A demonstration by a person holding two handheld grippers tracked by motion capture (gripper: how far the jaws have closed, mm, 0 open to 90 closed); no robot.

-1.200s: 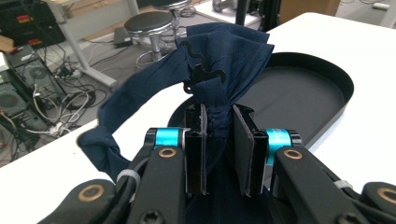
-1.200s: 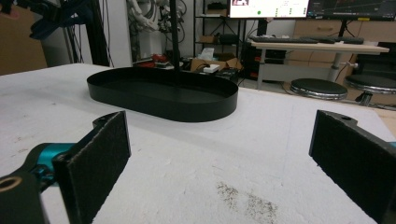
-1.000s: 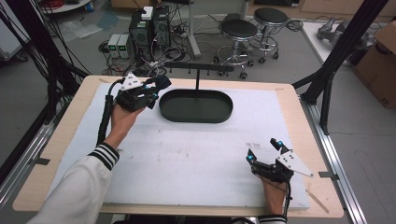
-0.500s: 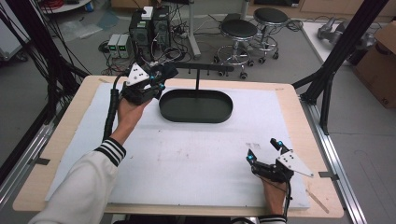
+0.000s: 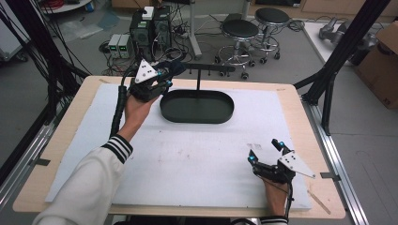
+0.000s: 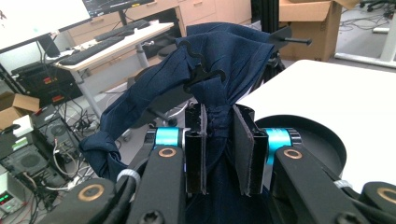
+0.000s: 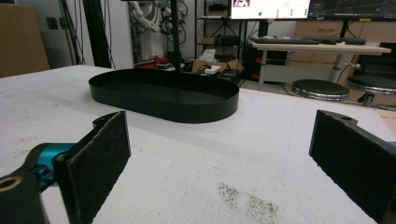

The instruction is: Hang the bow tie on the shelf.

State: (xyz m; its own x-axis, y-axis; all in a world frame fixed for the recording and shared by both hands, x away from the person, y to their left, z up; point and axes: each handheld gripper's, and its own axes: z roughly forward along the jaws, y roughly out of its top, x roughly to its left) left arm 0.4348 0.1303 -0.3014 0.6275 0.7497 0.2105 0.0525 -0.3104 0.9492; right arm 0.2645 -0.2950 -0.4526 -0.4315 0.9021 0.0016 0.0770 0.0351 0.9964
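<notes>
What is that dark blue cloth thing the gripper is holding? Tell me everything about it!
The cloth is dark navy fabric, soft and wrinkled, bunched into folds. The left gripper pinches it between its two black pads, so it stands up in a crumpled bundle, with one twisted end drooping to the left. A thin black wavy-edged piece rests against its front. In the high view it is held up near the back left end of the black oval tray.

Black oval tray (image 5: 197,107) set on white mat (image 5: 187,154) over wooden table (image 5: 291,93). Thin post (image 5: 198,79) rising at tray's far rim. Two stools (image 5: 256,33) and electronics boxes (image 5: 150,28) on floor beyond.
</notes>
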